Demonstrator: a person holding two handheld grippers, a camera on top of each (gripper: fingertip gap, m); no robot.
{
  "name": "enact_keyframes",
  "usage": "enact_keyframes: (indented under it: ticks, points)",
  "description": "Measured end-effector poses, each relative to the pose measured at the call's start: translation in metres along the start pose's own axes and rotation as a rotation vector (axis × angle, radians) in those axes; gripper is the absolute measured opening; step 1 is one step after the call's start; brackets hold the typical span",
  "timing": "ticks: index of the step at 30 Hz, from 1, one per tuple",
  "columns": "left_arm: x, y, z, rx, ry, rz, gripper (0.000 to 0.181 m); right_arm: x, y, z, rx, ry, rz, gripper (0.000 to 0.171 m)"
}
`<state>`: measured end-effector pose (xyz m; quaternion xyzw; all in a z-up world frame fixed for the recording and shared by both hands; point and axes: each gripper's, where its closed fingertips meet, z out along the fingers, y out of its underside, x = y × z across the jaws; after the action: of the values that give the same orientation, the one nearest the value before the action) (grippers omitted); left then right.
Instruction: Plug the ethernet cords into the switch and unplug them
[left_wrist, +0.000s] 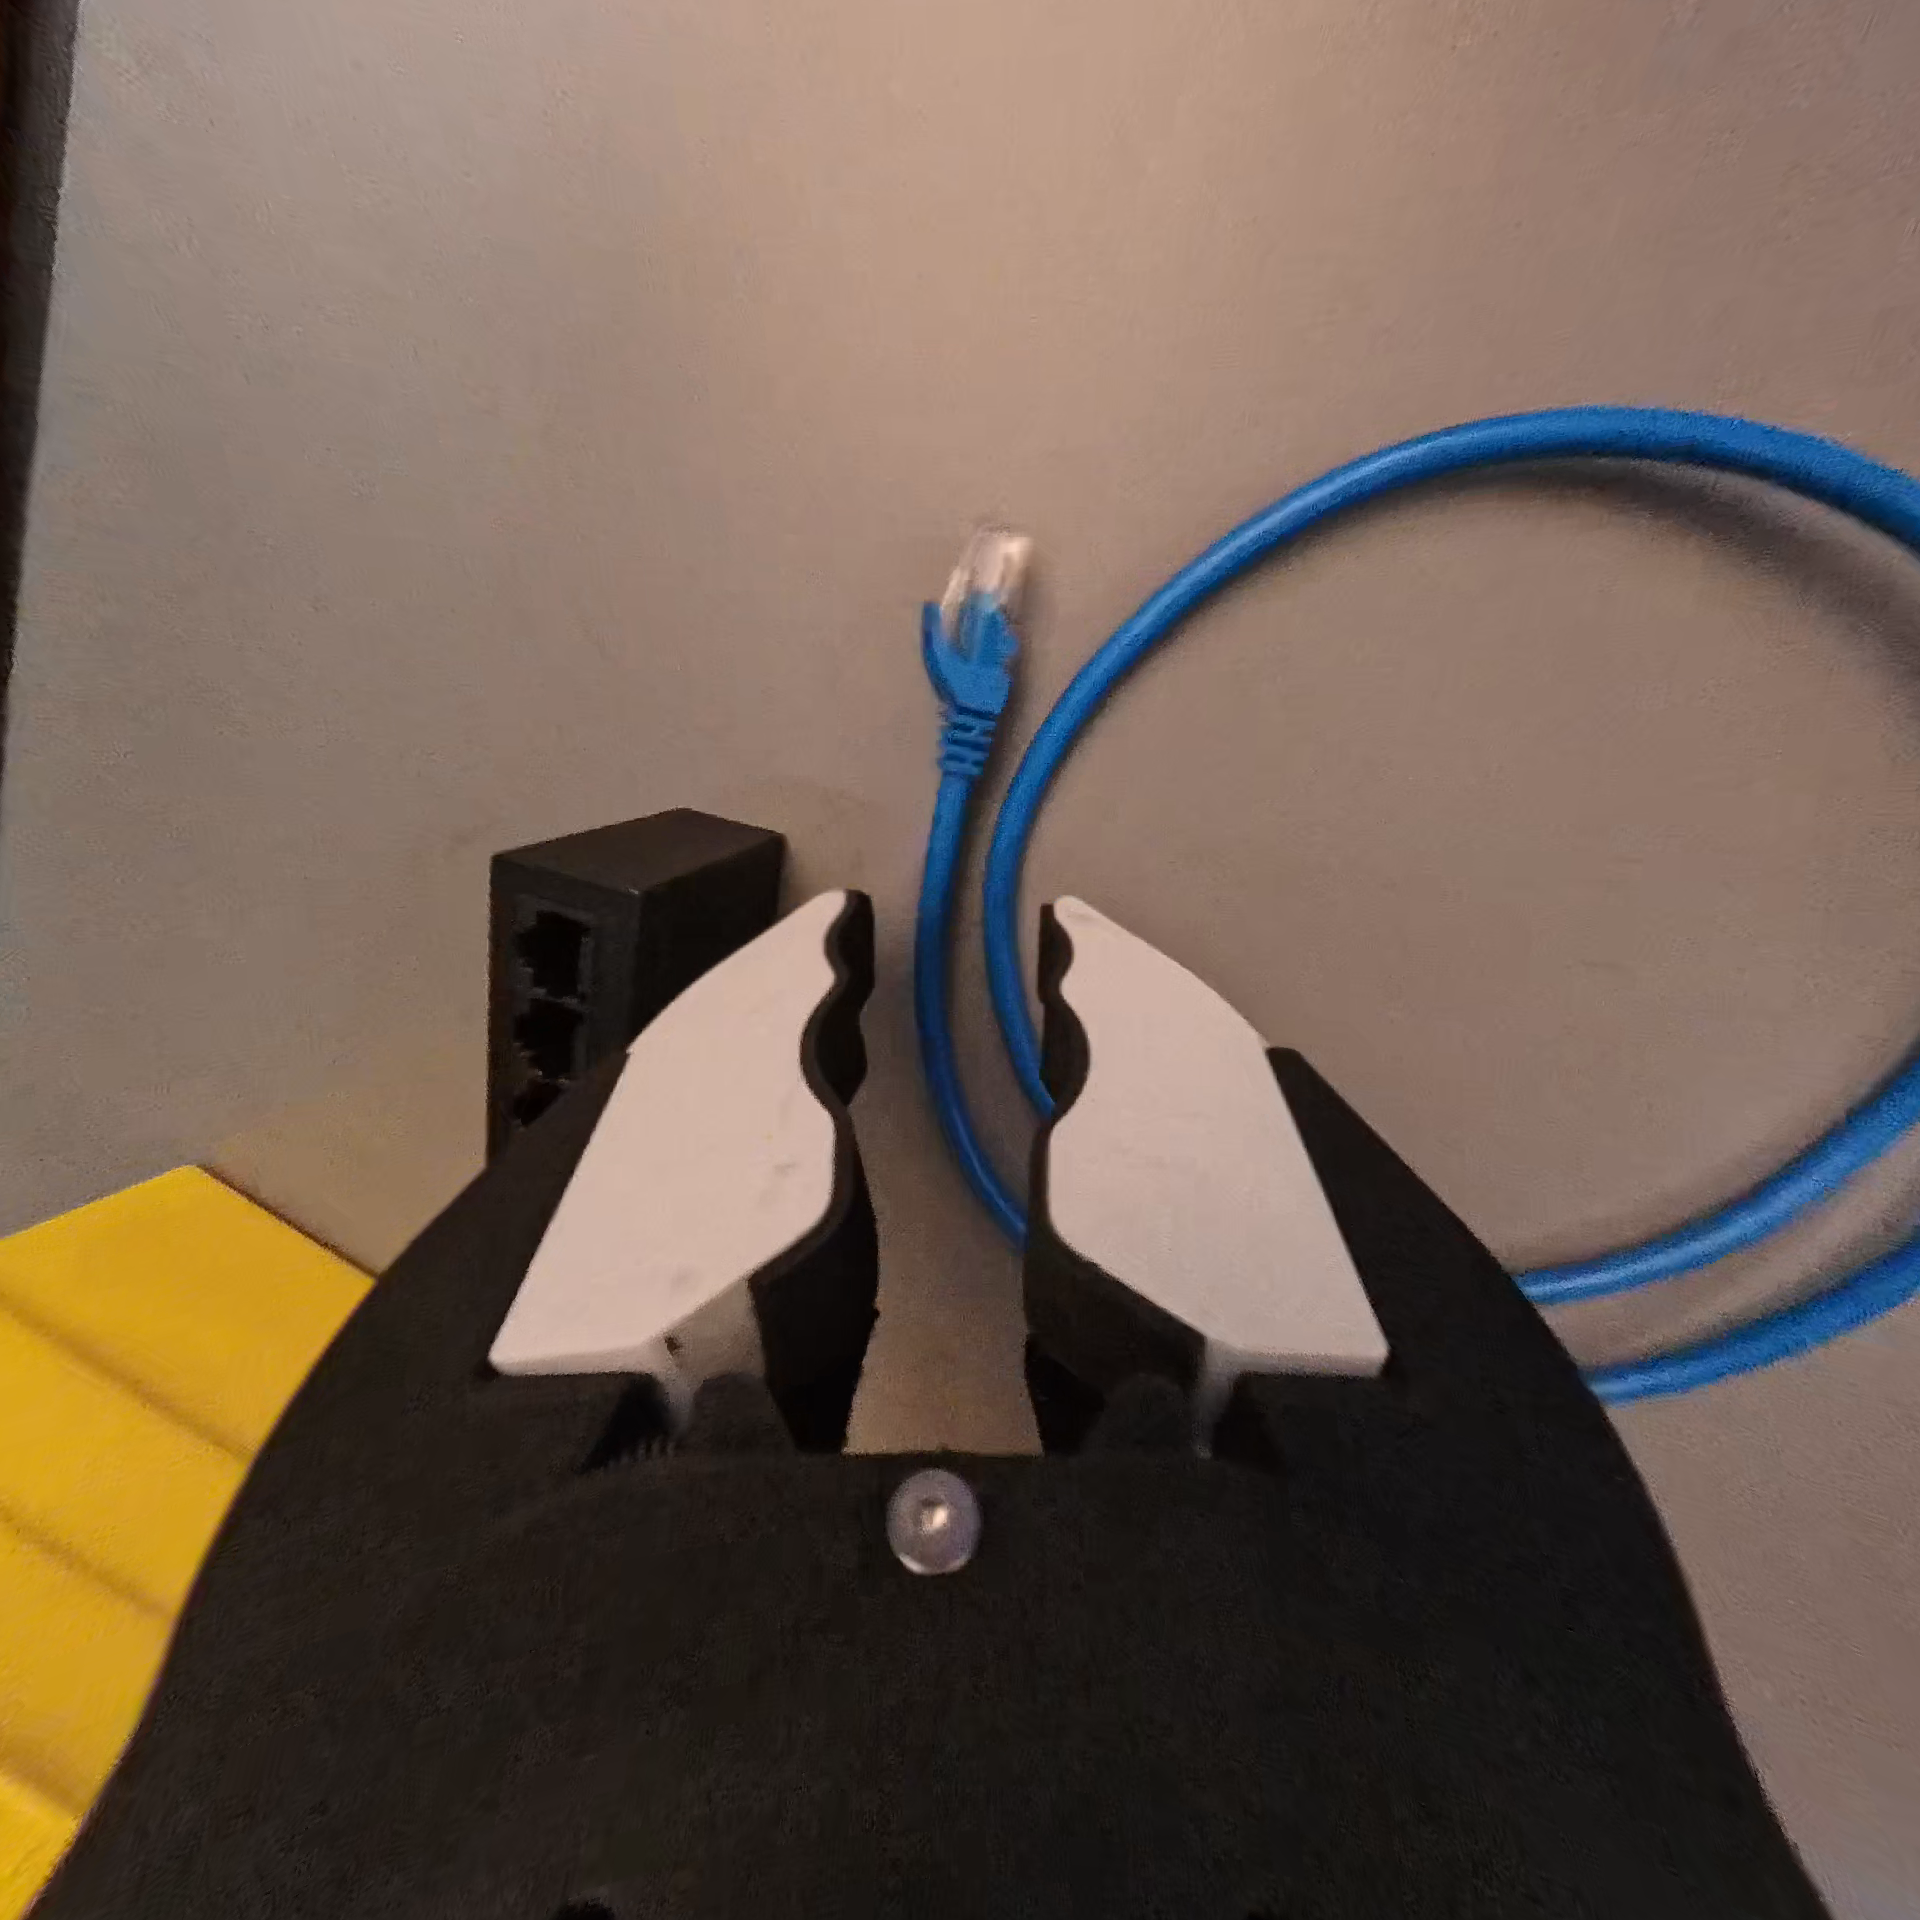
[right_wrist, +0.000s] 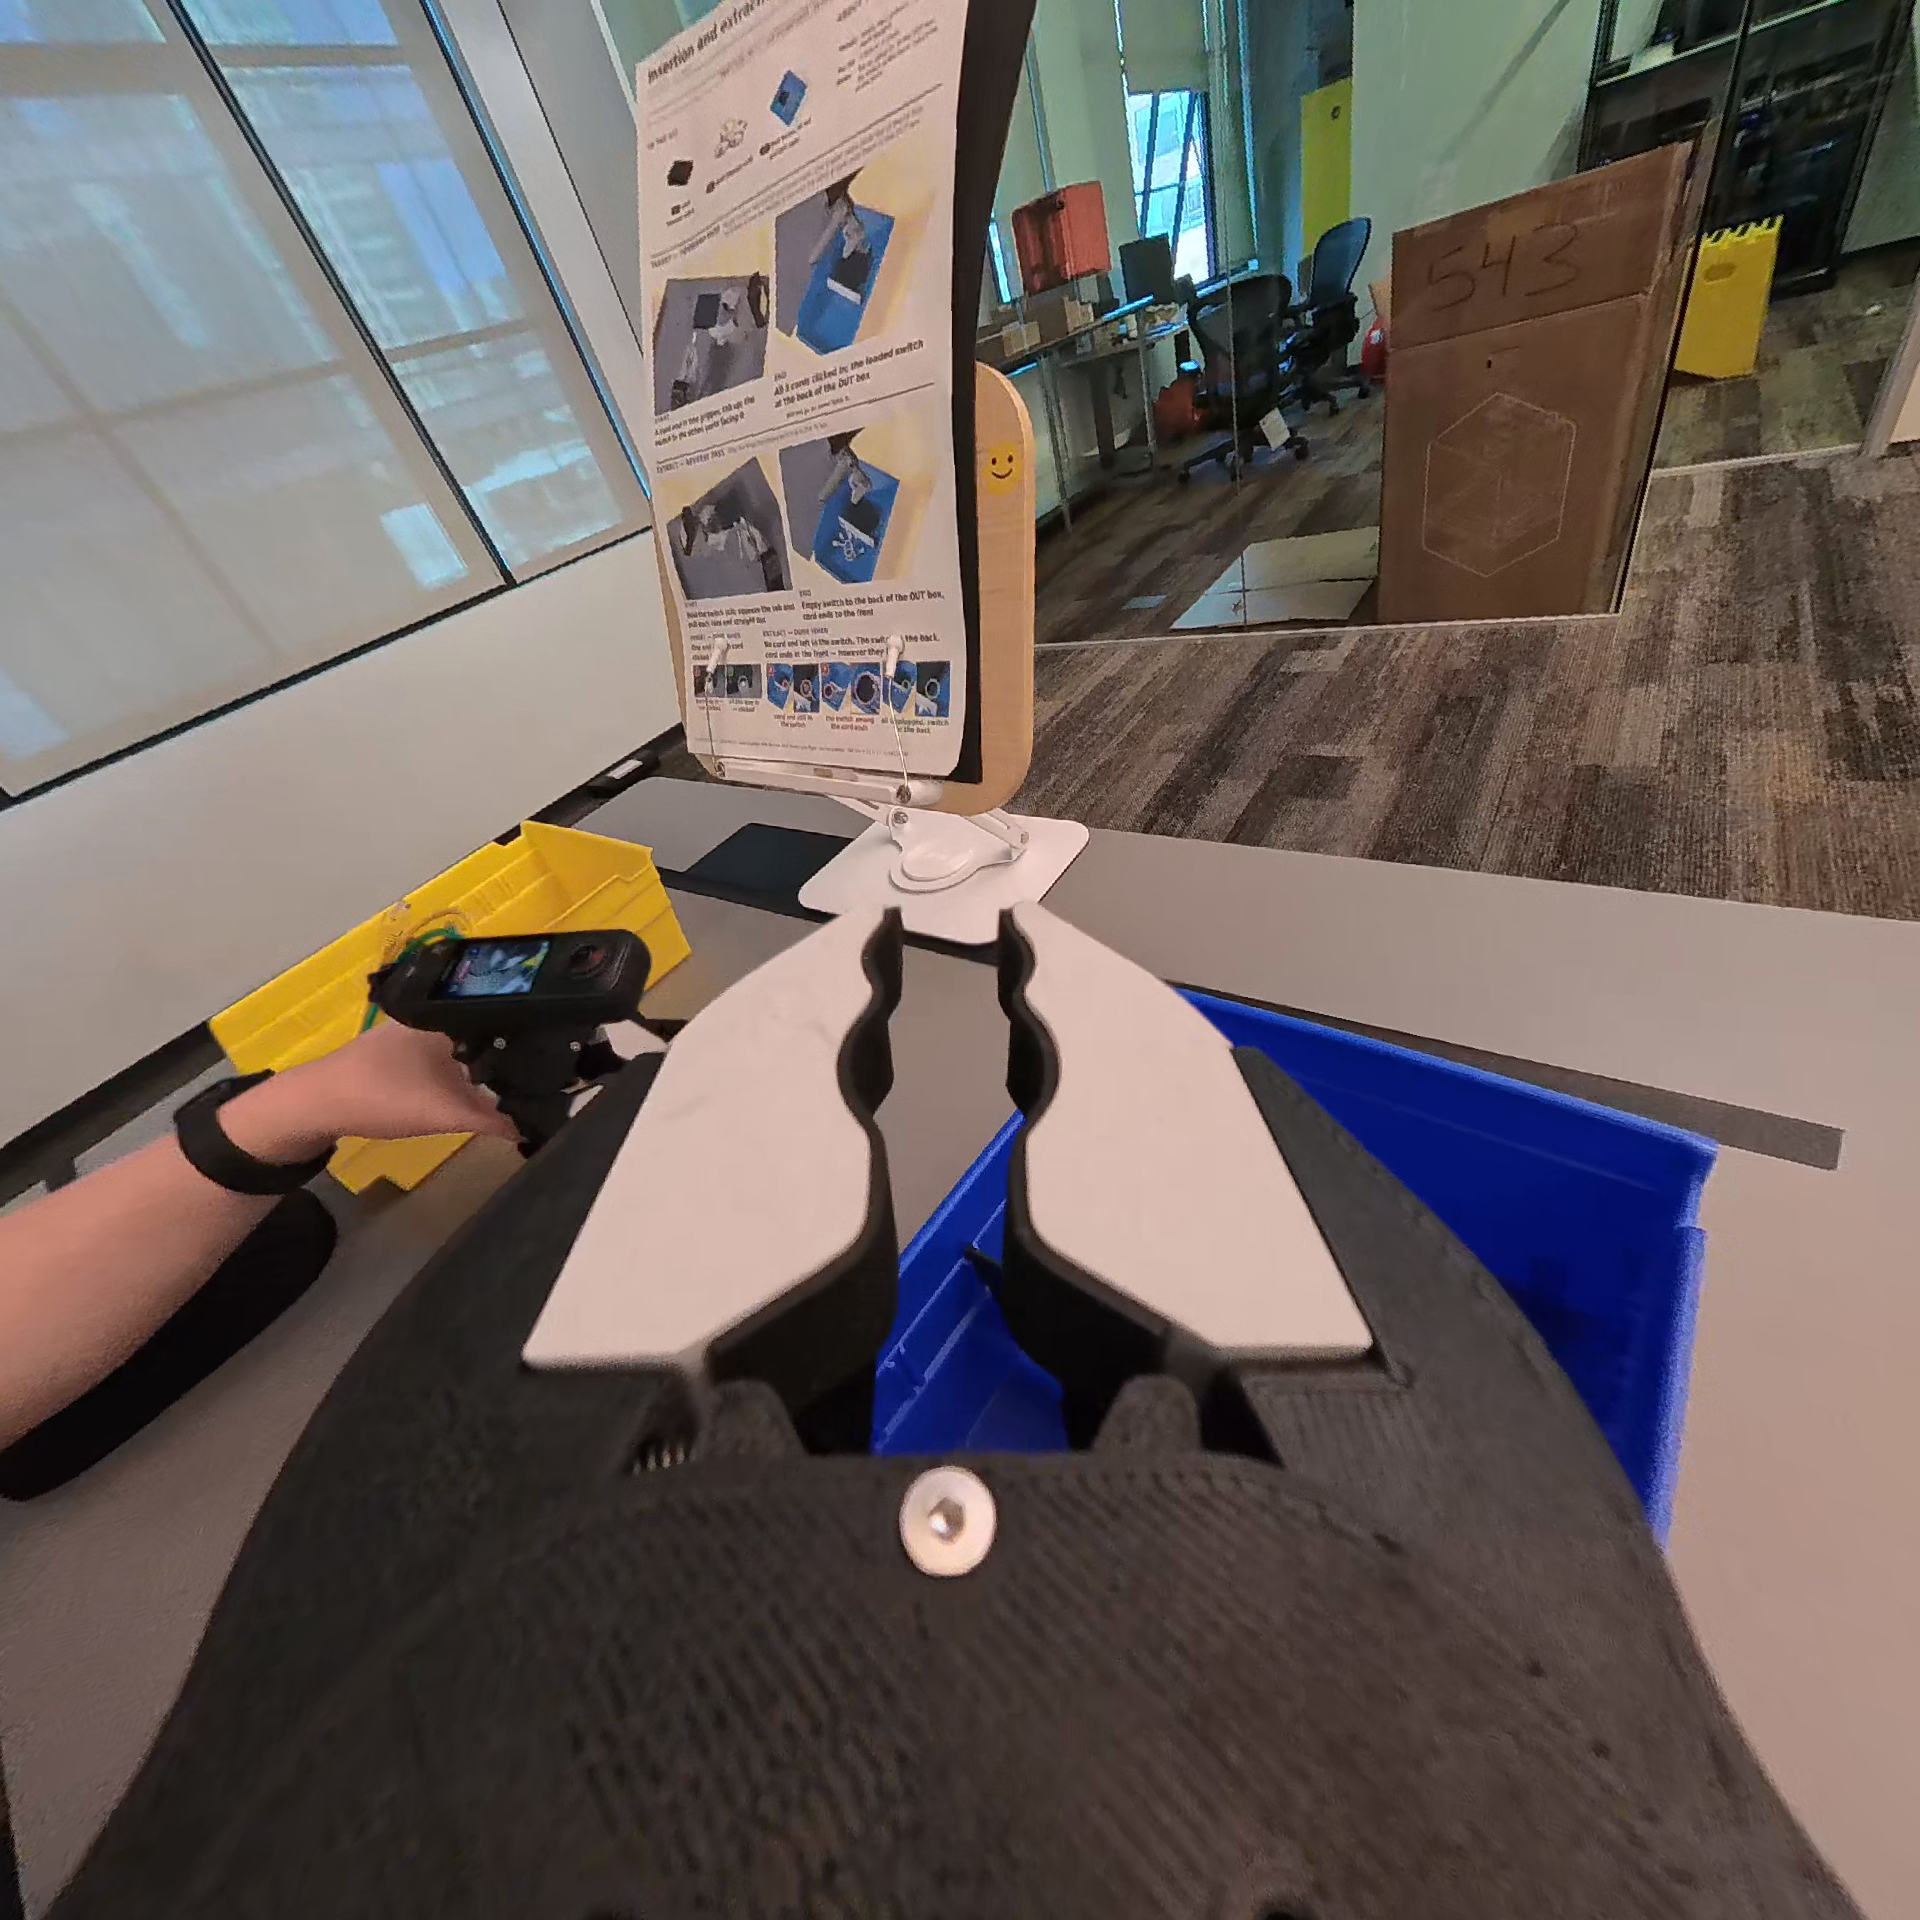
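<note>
Left claw apart, gripping nothing, hovering over the grey counter. Black switch at 10 o'clock of its tips, ports facing left, partly hidden behind the left finger. Blue ethernet cord loops at 2 o'clock; its clear plug lies free at 12, unplugged, one strand running between the fingers. Yellow bin at 8 o'clock. Right claw apart, empty, above blue bin; instruction sheet on stand at 12 o'clock. A hand holds the other gripper at 9 o'clock.
</note>
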<state>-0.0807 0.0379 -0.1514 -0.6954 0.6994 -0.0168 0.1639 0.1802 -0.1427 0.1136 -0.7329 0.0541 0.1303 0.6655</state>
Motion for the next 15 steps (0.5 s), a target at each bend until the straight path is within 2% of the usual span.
enact_keyframes:
  ticks: [3, 8, 12, 15]
  points:
    - [-0.002, -0.003, 0.004, 0.026, -0.011, -0.007, 0.024, -0.002, 0.004, 0.007, -0.035, 0.006, -0.007, 0.019]
    - [-0.001, -0.015, -0.009, 0.132, 0.038, -0.061, 0.027, -0.012, 0.011, 0.022, -0.094, 0.023, -0.066, 0.021]
    - [-0.017, -0.001, -0.006, 0.076, -0.087, -0.016, 0.022, -0.024, 0.014, 0.035, -0.127, 0.016, -0.110, 0.021]
    - [-0.011, 0.004, 0.001, 0.078, -0.052, -0.015, 0.025, -0.031, 0.015, 0.044, -0.145, 0.028, -0.156, 0.021]
